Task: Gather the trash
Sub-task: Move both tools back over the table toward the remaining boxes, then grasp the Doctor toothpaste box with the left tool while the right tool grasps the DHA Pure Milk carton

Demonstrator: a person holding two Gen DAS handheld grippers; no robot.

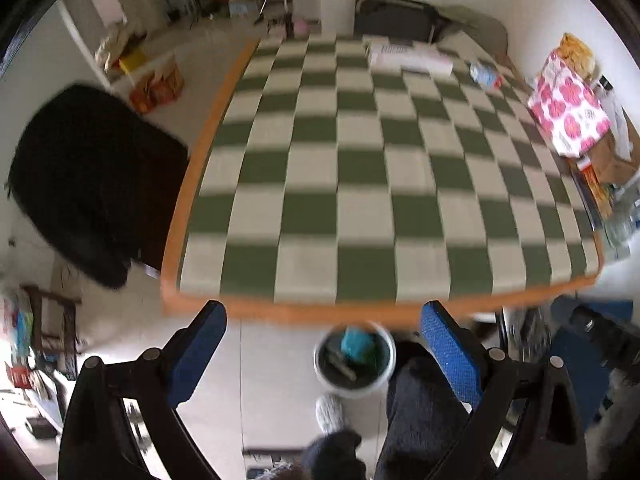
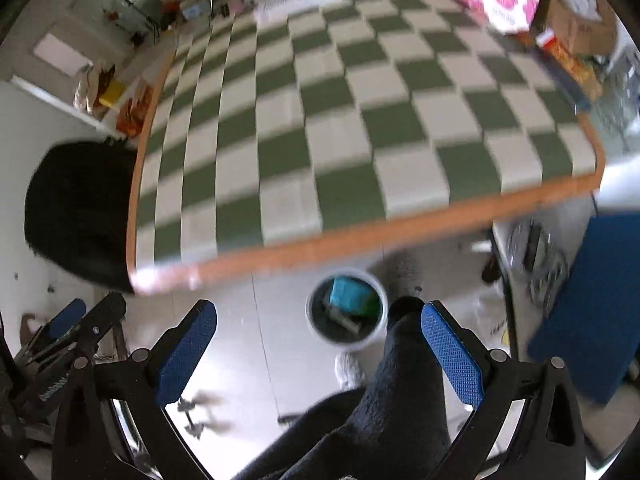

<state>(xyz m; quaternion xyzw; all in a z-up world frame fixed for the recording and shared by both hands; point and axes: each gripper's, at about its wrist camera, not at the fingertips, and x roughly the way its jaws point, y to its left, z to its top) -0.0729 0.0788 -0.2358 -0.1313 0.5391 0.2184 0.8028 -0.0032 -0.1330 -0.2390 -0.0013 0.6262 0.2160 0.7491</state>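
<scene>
I am holding the left gripper (image 1: 324,354) and right gripper (image 2: 320,354) with jaws spread wide, both carrying nothing. The white trash bin (image 1: 355,360) (image 2: 347,309) is standing on the floor between each gripper's 2 fingers, beneath the checkered table (image 1: 360,168) edge, containing a teal item (image 2: 347,295).

Both your wrist cameras looked down from above the near edge of the checkered surface (image 1: 360,168), facing across it. The right view sat tilted. They shared the surface and the white bin (image 2: 346,309) on the floor, lower centre.
</scene>
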